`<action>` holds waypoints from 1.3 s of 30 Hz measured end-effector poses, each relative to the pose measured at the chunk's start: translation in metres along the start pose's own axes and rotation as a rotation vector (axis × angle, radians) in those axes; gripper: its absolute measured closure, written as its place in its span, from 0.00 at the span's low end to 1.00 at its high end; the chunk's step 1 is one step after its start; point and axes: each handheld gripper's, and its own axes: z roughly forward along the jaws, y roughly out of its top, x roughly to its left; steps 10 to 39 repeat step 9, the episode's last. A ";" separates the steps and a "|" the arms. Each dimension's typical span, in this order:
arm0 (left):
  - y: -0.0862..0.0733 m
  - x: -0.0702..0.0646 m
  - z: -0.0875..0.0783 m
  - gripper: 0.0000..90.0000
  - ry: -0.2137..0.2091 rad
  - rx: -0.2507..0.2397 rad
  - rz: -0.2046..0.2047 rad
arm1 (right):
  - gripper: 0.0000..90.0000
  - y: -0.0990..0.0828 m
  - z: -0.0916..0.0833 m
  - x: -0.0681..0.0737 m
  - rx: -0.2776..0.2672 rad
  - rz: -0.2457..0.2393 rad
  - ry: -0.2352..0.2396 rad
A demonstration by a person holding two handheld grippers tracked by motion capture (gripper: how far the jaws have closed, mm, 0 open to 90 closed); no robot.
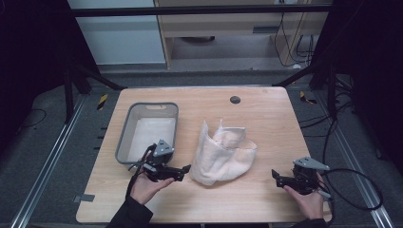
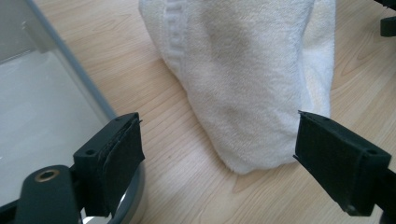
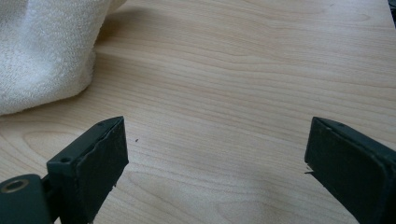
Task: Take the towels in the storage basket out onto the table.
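A cream towel (image 1: 222,154) lies crumpled in a heap at the middle of the wooden table (image 1: 266,114). My left gripper (image 1: 183,170) is open just left of the heap's near corner, its jaws pointing right at it. Seen from the left gripper view, the towel (image 2: 247,79) rises between and beyond the spread pads (image 2: 116,154), with nothing held. My right gripper (image 1: 276,176) stands open near the table's right front, well clear of the cloth. In the right gripper view the towel (image 3: 44,51) sits at the upper left, beyond the left pad (image 3: 98,163).
A grey plastic basket (image 1: 124,137) with a pale lining stands left of the towel, right behind my left gripper; its rim (image 2: 88,88) shows in the left gripper view. A small round dark hole (image 1: 235,99) sits near the table's far edge. Cables trail off the right side.
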 end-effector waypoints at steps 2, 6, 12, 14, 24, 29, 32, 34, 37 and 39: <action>-0.005 0.003 -0.004 0.16 0.001 -0.016 -0.009 | 0.07 0.000 0.000 0.000 -0.001 0.000 0.000; -0.017 0.010 -0.015 0.17 0.006 -0.045 -0.030 | 0.07 -0.002 0.000 -0.002 -0.004 0.016 0.000; -0.026 0.014 -0.024 0.18 0.021 -0.066 -0.045 | 0.07 -0.002 0.000 -0.003 -0.004 0.017 0.001; -0.026 0.014 -0.024 0.18 0.021 -0.066 -0.045 | 0.07 -0.002 0.000 -0.003 -0.004 0.017 0.001; -0.026 0.014 -0.024 0.18 0.021 -0.066 -0.045 | 0.07 -0.002 0.000 -0.003 -0.004 0.017 0.001; -0.026 0.014 -0.024 0.18 0.021 -0.066 -0.045 | 0.07 -0.002 0.000 -0.003 -0.004 0.017 0.001; -0.026 0.014 -0.024 0.18 0.021 -0.066 -0.045 | 0.07 -0.002 0.000 -0.003 -0.004 0.017 0.001; -0.026 0.014 -0.024 0.18 0.021 -0.066 -0.045 | 0.07 -0.002 0.000 -0.003 -0.004 0.017 0.001; -0.026 0.014 -0.024 0.18 0.021 -0.066 -0.045 | 0.07 -0.002 0.000 -0.003 -0.004 0.017 0.001; -0.026 0.014 -0.024 0.18 0.021 -0.066 -0.045 | 0.07 -0.002 0.000 -0.003 -0.004 0.017 0.001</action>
